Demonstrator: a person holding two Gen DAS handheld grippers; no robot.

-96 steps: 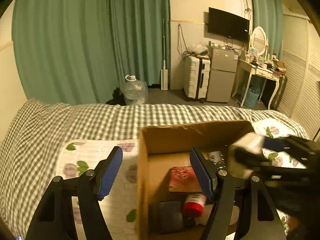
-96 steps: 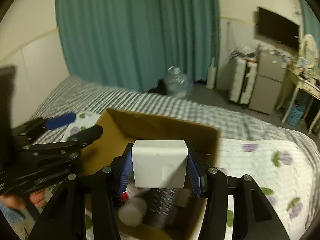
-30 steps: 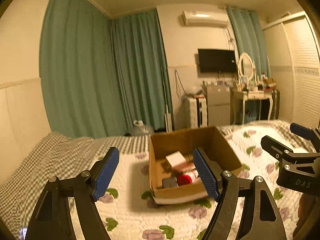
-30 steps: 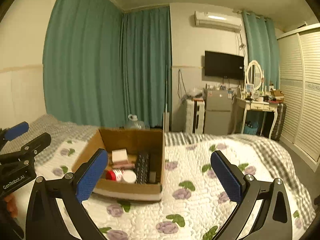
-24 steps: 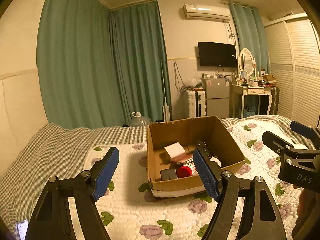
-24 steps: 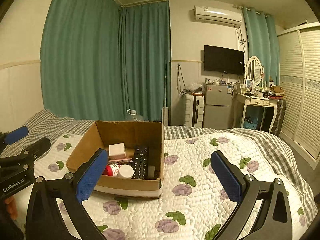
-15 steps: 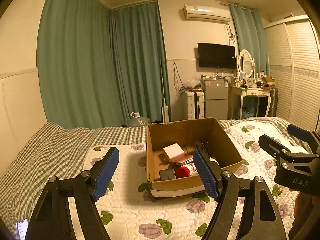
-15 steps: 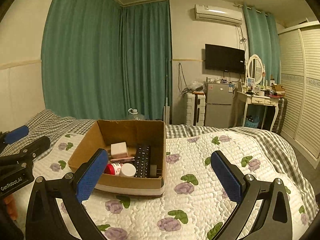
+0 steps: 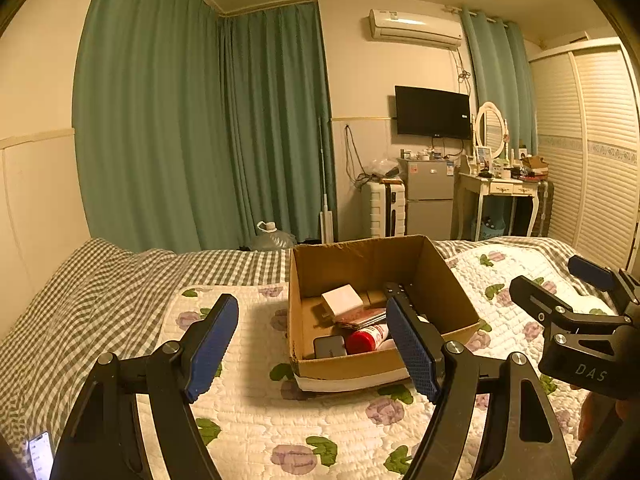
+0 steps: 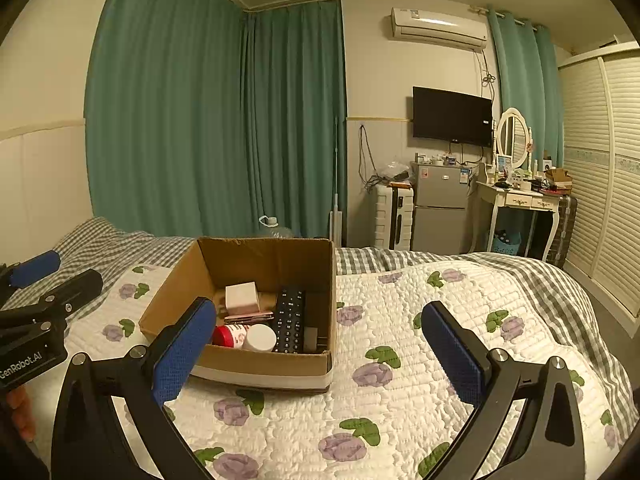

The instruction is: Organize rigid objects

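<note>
bedroom, quilted bed (image 10: 420, 360) under warm light. cardboard box (image 10: 256, 362) sits on the quilt holding white block (image 10: 241, 297), remote (image 10: 291, 320), red-capped bottle (image 10: 230, 336) and white lid (image 10: 259, 337). our left gripper (image 9: 308, 344) and right gripper (image 10: 320, 354) both hang short of the box, fingers apart, holding nothing. we judge the packing nearly done; we should scan the quilt for strays before reaching in.

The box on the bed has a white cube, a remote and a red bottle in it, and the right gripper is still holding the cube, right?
Not quite. The right gripper is open and holds nothing. The cube lies in the box with the remote and the red bottle, as the right wrist view shows.
</note>
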